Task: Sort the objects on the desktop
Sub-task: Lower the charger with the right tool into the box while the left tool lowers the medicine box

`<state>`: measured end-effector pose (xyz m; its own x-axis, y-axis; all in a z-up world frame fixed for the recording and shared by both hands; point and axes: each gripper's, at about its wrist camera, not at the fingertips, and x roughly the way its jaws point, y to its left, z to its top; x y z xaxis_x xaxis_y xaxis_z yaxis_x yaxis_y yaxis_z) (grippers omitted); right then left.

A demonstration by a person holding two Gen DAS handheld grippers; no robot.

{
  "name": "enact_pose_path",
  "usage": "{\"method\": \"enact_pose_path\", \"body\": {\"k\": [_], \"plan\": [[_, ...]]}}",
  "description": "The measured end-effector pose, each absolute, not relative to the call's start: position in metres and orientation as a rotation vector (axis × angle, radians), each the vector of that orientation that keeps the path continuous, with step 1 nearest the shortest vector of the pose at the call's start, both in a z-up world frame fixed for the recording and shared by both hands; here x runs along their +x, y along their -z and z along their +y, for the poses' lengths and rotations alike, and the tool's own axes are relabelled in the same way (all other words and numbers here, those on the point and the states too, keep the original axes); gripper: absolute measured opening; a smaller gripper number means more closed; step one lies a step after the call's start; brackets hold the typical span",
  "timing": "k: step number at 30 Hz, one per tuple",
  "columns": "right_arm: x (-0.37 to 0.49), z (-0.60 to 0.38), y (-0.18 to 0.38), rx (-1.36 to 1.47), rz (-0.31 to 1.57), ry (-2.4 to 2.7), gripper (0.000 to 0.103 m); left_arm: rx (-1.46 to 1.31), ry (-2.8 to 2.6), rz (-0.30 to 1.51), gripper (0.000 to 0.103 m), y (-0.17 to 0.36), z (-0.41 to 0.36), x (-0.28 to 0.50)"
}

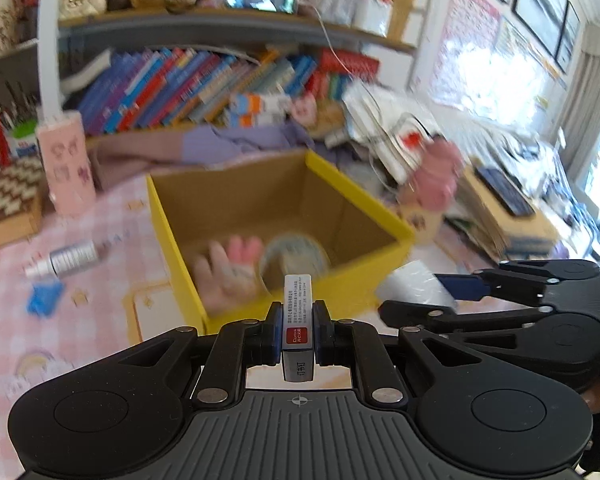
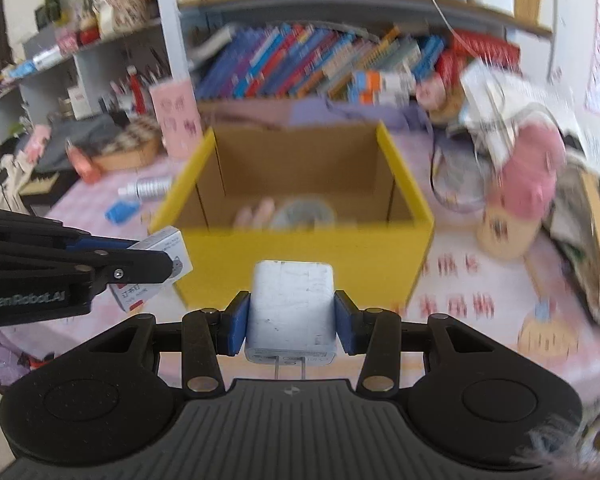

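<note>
Both grippers were loaded and heading for the yellow box (image 2: 300, 248), so the sort was mid-way by my read.

Left gripper (image 1: 298, 334) was clenched on a small staples box (image 1: 298, 320), narrow side between the blue pads, label facing up. In the left wrist view the yellow box sat at 12 o'clock from it, just beyond the tips. Same item showed in the right wrist view at 9 o'clock (image 2: 156, 264), held short of the box's near wall.

Right gripper (image 2: 290, 322) was grasping a white charger plug (image 2: 290, 312), pads on both flanks, prongs pointing back toward the cam. Yellow box at 12 o'clock, near wall just past the plug.

Done so far, as far as pics show: 2 things already lay inside the box, a tape roll (image 1: 294, 258) and a pink hand-shaped item (image 1: 230, 272), side by side on the floor of it. Both blurred, so ID is approx.

Left to do: drop the staples box and plug in. Then the stuff on the pink check tablecloth (image 1: 100, 216) at approx 9–10 o'clock of the box: a silver spray bottle (image 1: 66, 260) and a blue clip-like thing (image 1: 44, 300), near each other. Whether the pink mushroom-shaped holder (image 2: 528, 200) at 3 o'clock counts as sortable, can't tell.
</note>
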<state>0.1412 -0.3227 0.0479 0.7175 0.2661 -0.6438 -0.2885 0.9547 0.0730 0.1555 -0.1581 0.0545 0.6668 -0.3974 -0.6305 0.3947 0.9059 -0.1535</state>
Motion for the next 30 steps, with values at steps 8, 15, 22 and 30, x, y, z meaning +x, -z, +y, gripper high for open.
{"method": "enact_pose_path", "body": {"k": [8, 15, 22, 30], "plan": [[0.195, -0.323, -0.071, -0.080, 0.609, -0.360, 0.041, 0.042, 0.385, 0.669, 0.013, -0.059, -0.161, 0.202], [0.246, -0.303, -0.058, -0.199, 0.626, -0.408, 0.041, 0.137, 0.371, 0.699, 0.014, -0.040, -0.174, 0.240], [0.277, -0.293, -0.020, -0.279, 0.731, -0.421, 0.041, 0.225, 0.364, 0.793, 0.014, -0.004, -0.186, 0.255], [0.297, -0.296, 0.000, -0.227, 0.826, -0.431, 0.041, 0.228, 0.356, 0.815, 0.014, 0.005, -0.188, 0.257]]}}
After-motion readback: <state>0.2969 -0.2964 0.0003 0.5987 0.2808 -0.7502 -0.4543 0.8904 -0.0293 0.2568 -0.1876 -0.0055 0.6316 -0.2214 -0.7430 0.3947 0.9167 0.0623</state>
